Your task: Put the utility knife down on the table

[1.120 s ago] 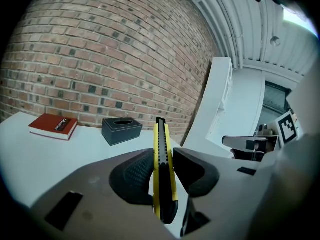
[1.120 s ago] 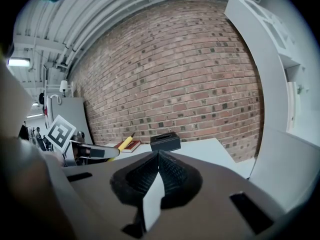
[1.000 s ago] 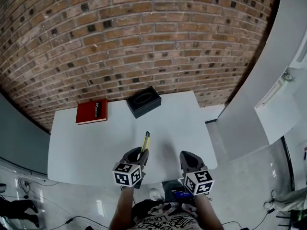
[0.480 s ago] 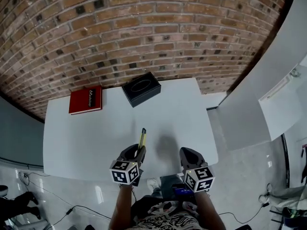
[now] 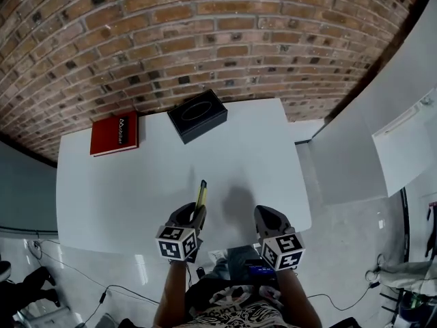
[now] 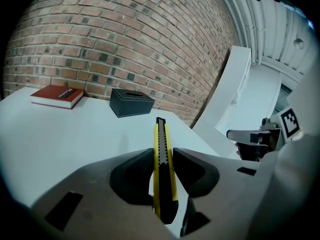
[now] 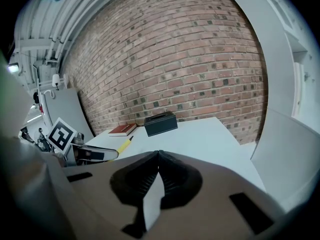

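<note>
Your left claw (image 5: pixel 194 212) is shut tight on the utility knife (image 6: pixel 162 170). The knife is yellow and black and stands on its thin edge between the two jaws. Its far end pokes out past the jaws and points to the far side of the bench (image 5: pixel 123 190). It sits over the near part of the bench, a bit left of the middle. You cannot tell if it touches the top.

Your right claw (image 5: pixel 268 217) has its jaws pressed together with nothing in them. It is at the near edge of the bench, close to the near right corner.

There is lots of bare white bench in front of both claws. The black box (image 5: pixel 197 115) is well apart, at the far edge near the brick wall (image 5: pixel 205 39). The red book (image 5: pixel 114 134) lies flat at the far left corner. To the right, the bench ends and the floor drops away beside a white panel (image 5: pixel 355 135).

The near end of the knife is hidden inside the left claw, and you cannot see if a blade is out. Your arms are cut off at the bottom of the head view.

The book has white writing on a dark strip — too small to read. Each claw has a cube with black and white squares.
</note>
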{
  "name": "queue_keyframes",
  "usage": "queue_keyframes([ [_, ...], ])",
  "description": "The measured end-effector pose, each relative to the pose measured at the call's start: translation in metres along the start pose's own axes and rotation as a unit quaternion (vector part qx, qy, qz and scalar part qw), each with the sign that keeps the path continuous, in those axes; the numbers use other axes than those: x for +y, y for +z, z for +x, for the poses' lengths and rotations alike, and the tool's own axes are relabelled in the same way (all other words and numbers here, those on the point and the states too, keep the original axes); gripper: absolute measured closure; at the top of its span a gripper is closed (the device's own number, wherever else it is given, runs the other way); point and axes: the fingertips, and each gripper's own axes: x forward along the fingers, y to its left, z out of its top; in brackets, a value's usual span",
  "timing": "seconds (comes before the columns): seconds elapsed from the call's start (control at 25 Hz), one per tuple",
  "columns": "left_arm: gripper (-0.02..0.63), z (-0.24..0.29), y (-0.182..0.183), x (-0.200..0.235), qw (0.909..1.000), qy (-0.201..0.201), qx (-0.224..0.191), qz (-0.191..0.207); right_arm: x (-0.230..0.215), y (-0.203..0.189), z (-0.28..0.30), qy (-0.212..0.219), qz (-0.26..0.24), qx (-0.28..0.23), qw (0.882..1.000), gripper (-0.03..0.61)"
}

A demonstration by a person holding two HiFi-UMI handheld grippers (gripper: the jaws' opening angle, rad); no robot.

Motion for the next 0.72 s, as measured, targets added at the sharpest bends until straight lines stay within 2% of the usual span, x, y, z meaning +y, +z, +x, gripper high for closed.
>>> queue_keyframes([
  [0.4, 0.489, 0.023, -0.027, 0.008, 0.9992, 0.003, 0.038, -0.012, -0.014, -0.004, 0.012, -0.002, 0.005, 0.016, 1.000, 0.578],
  [0.72, 0.489, 0.040, -0.044, 0.014, 0.9976, 0.012, 0.068, -0.005, -0.027, -0.010, 0.020, -0.006, 0.013, 0.032, 0.999, 0.578],
])
